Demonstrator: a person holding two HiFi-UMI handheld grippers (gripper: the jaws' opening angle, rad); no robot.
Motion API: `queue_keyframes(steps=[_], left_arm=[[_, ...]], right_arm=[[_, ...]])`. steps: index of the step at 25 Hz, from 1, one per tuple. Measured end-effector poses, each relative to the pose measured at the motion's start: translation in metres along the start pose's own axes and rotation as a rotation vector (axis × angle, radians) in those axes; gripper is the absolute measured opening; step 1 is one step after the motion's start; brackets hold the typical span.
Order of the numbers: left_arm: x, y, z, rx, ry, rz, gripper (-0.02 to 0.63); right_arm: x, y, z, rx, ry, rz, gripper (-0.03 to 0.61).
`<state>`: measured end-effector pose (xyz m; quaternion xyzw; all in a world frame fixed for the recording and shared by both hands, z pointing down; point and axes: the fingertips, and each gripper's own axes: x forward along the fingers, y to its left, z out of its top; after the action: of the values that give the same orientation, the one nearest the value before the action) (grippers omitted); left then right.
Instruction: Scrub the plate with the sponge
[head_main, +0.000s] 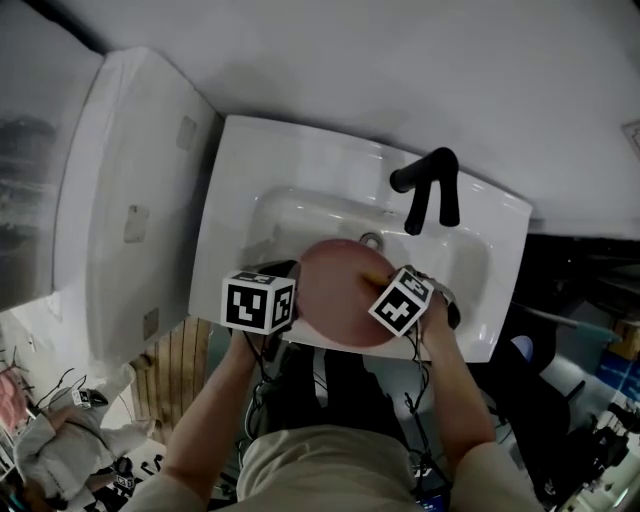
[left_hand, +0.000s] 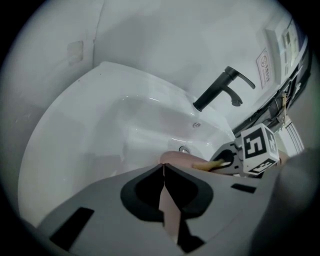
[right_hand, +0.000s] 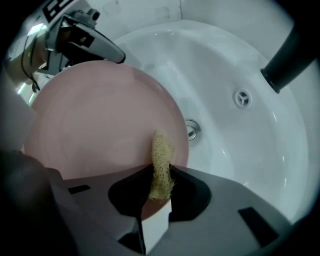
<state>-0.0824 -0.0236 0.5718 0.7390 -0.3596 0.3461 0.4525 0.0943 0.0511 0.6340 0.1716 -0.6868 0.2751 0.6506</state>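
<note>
Left claw (left_hand: 164, 169) tight on half-hidden plate (left_hand: 178, 159).

In its own view the left tongs (left_hand: 163, 167) hide nearly all of the plate (left_hand: 180, 159), leaving a pink sliver. In the right gripper view the tap (right_hand: 290, 60) runs off the edge, and the right tongs (right_hand: 160, 175) cover the plate's near rim.

Grey hand-held gripper (left_hand: 164, 167), black-white marker cube (head_main: 258, 301)

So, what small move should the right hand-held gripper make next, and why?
Probably sweep the sponge inward across the plate: the right hand-held gripper holds it at the plate's edge near the drain, while the left hand-held gripper clamps the far rim.
</note>
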Motion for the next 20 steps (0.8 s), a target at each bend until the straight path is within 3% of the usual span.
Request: queue_keyframes(steps=[3, 6, 10, 13, 20], left_arm=[[-0.001, 0.0, 0.0, 0.016, -0.004, 0.008, 0.005], [-0.002, 0.0, -0.001, 0.046, -0.005, 0.026, 0.003], [-0.004, 0.0, -0.003, 0.065, -0.004, 0.029, 0.002], [-0.005, -0.009, -0.006, 0.05, 0.001, -0.018, 0.002], [-0.005, -0.009, -0.008, 0.041, 0.032, -0.03, 0.003]], right_arm=[[-0.018, 0.029, -0.015, -0.003, -0.01, 0.085, 0.077], [-0.038, 0.057, -0.013, 0.001, -0.085, 0.166, 0.078], [-0.063, 0.091, 0.021, -0.011, -0.244, 0.284, 0.078], [-0.065, 0.109, 0.053, -0.051, -0.327, 0.34, 0.078], [-0.039, 0.084, 0.099, -0.042, -0.383, 0.245, 0.078]])
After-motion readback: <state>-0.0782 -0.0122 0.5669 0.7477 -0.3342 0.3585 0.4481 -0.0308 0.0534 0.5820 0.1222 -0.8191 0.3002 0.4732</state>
